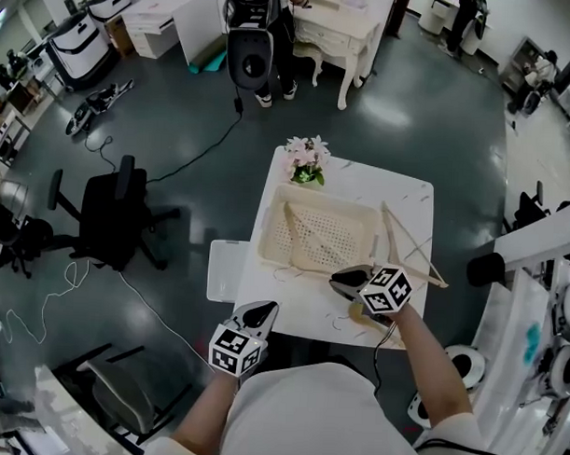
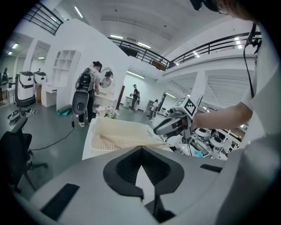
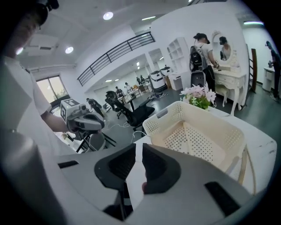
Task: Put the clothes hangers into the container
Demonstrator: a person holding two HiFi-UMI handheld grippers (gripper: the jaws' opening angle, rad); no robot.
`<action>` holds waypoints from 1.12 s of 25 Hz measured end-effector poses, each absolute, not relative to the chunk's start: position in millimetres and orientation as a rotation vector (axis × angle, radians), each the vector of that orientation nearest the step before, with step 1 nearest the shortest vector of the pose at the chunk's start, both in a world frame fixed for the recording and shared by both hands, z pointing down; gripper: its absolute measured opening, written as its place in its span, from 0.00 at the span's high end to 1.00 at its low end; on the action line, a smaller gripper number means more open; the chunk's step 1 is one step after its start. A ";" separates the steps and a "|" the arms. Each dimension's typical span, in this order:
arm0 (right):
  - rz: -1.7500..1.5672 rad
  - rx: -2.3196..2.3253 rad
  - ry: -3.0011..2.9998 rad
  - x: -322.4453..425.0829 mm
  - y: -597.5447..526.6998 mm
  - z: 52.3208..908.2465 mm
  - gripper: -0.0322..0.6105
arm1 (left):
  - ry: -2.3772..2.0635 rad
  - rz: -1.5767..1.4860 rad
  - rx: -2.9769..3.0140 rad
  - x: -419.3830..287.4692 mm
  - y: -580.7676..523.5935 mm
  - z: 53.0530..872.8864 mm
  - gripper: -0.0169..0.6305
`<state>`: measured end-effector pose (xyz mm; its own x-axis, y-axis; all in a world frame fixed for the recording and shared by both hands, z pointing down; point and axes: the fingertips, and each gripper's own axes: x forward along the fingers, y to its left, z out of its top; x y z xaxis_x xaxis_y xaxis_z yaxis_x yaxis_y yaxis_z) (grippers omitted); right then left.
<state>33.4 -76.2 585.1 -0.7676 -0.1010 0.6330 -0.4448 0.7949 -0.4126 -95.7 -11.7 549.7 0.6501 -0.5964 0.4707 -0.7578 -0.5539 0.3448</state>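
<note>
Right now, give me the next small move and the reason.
Probably shift the right gripper rightward to the loose hanger outside the basket. Its jaws are nearly together with nothing between them, and the other hanger already lies inside.

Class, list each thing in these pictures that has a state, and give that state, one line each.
Basket: upright, not yet holding both hangers.
First hanger: lying inside the basket.
Second hanger: outside, along the basket's right wall.
Left tool: shut, empty.
Right tool: narrow gap between its jaws, empty.
</note>
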 end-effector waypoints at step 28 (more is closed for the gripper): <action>0.933 0.993 -2.541 52.8 0.0 552.1 0.91 | -0.876 0.325 2.472 -80.0 -4.3 527.4 0.96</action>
<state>52.8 0.0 552.1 -0.7338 -0.5142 0.4441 -0.6794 0.5609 -0.4730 -80.0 -4.3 527.4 0.7653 -0.5232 0.3749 -0.6411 -0.6717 0.3714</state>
